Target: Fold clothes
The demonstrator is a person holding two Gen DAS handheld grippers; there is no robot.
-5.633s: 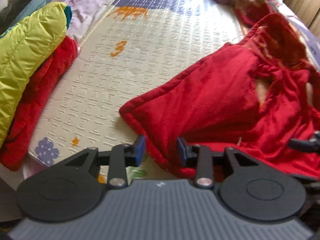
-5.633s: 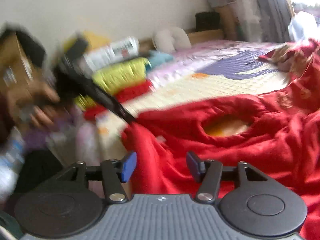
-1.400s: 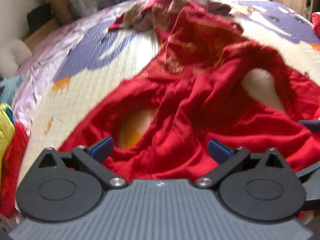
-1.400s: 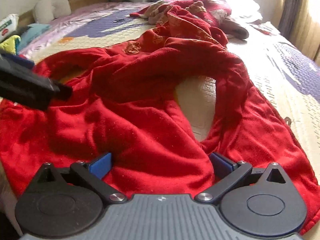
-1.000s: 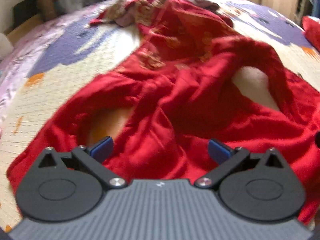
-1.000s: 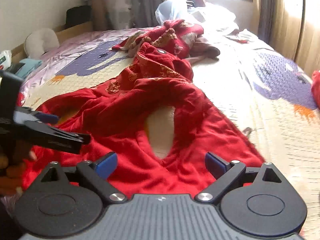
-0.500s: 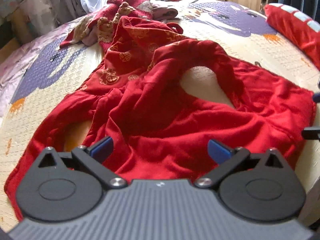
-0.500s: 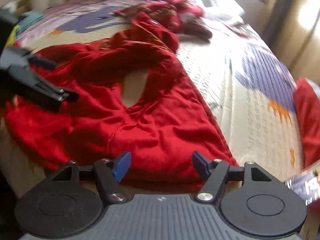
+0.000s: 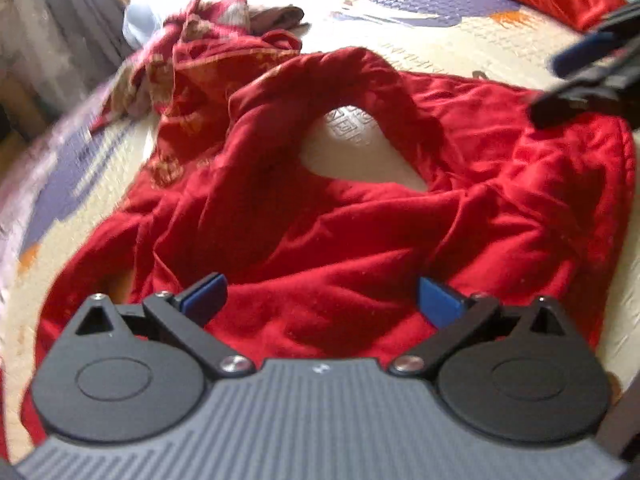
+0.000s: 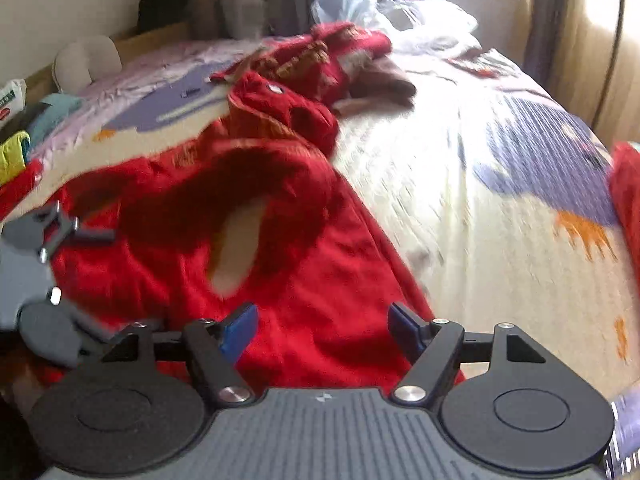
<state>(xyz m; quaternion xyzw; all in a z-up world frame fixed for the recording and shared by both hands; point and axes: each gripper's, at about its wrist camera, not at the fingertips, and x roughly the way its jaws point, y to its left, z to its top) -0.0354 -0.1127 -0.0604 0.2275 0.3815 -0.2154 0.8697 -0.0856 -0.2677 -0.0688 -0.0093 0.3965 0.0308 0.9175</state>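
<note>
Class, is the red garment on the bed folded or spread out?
Spread out, unfolded: the red garment lies rumpled across the bed, its neck opening showing bedding.

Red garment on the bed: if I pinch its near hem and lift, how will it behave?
The red garment lies in soft wrinkles and folds, so it will likely sag and drape rather than hold shape. Its plush-looking surface probably grips the pads well. Its far end bunches near other clothes, so it may drag.

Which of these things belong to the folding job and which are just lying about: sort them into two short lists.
Belongs to the job:
- red garment, spread rumpled on the bed
- left gripper, jaws wide, nothing held
- right gripper, jaws opening, nothing pinched

Lying about:
- red and gold clothes heap
- plastic bag
- yellow jacket
- patterned bed mat
</note>
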